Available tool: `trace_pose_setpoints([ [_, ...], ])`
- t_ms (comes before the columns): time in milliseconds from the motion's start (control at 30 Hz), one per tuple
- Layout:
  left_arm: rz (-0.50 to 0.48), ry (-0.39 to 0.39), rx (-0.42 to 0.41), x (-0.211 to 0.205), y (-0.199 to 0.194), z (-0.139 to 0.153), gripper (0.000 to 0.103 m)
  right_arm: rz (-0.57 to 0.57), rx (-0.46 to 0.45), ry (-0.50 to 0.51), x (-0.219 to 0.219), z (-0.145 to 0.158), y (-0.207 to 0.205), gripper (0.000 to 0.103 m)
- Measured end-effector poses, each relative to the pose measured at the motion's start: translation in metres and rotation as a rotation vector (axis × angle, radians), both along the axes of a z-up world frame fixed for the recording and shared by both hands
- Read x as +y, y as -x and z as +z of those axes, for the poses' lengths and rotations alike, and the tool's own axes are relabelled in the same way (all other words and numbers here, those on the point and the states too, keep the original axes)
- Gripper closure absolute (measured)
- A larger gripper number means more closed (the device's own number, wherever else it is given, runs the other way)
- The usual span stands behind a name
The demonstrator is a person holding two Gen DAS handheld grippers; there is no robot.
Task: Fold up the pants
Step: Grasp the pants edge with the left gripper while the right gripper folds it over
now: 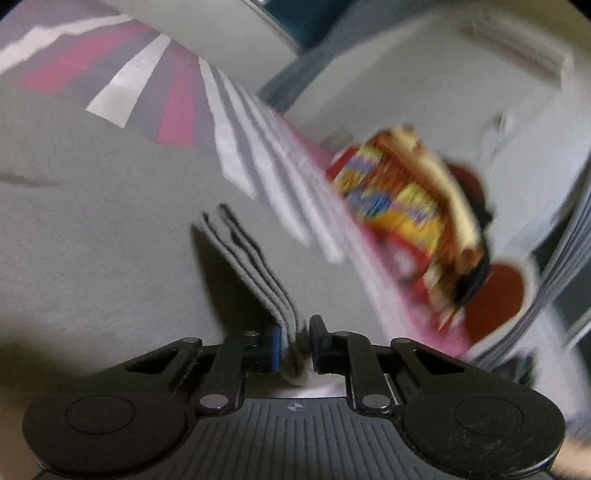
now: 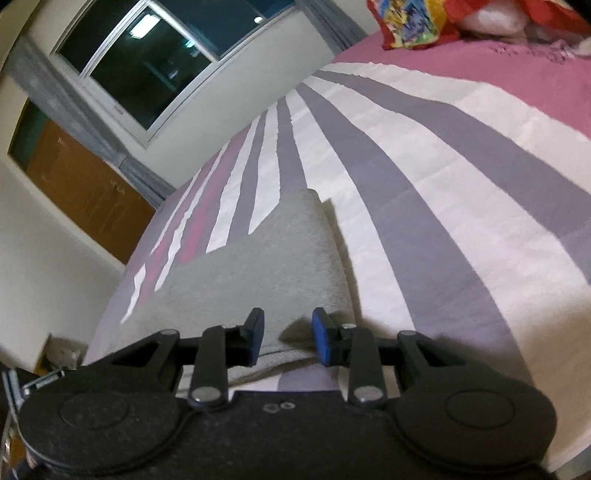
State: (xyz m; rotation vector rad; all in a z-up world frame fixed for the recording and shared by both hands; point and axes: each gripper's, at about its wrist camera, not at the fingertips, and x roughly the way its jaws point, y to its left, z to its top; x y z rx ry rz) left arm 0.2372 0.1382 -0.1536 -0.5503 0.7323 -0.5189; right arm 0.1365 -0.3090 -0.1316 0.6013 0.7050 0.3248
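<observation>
The grey pants [image 1: 92,229] fill the left of the left wrist view, lying on the striped bedspread [image 1: 236,122]. My left gripper [image 1: 294,343] is shut on a stacked edge of several grey fabric layers [image 1: 255,280] that stands up between its pads. In the right wrist view the pants [image 2: 258,266] lie as a folded grey slab on the bedspread [image 2: 424,229]. My right gripper [image 2: 287,339] is open, its blue pads either side of the slab's near edge, holding nothing.
A bright multicoloured pillow [image 1: 406,206] lies on the pink part of the bed, also at the top of the right wrist view [image 2: 413,22]. A dark window [image 2: 147,70], a wooden door [image 2: 81,188] and cream walls stand beyond the bed's far edge.
</observation>
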Motion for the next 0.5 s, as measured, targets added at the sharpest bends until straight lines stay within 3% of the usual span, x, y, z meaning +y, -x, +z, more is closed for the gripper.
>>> trace_pose_setpoints([
  [33, 0.003, -0.074, 0.019, -0.004, 0.0, -0.006, 0.086, 0.008, 0.005, 0.008, 0.001, -0.002, -0.001, 0.074],
  [133, 0.037, -0.08, 0.017, -0.006, 0.001, -0.008, 0.083, 0.004, 0.016, 0.019, 0.001, -0.004, -0.002, 0.078],
  [233, 0.046, -0.128, -0.036, -0.013, 0.006, 0.001, 0.074, 0.001, -0.064, 0.04, 0.001, 0.011, 0.007, 0.074],
  [300, 0.037, -0.171, -0.027, -0.018, -0.002, 0.0, 0.074, 0.051, -0.011, 0.096, 0.01, 0.004, -0.005, 0.078],
  [367, 0.048, -0.15, -0.006, -0.016, -0.014, 0.001, 0.074, 0.074, 0.058, 0.153, 0.017, -0.006, -0.02, 0.084],
  [500, 0.053, -0.146, 0.013, -0.013, -0.032, 0.002, 0.074, 0.056, 0.015, 0.136, 0.015, 0.004, -0.034, 0.078],
])
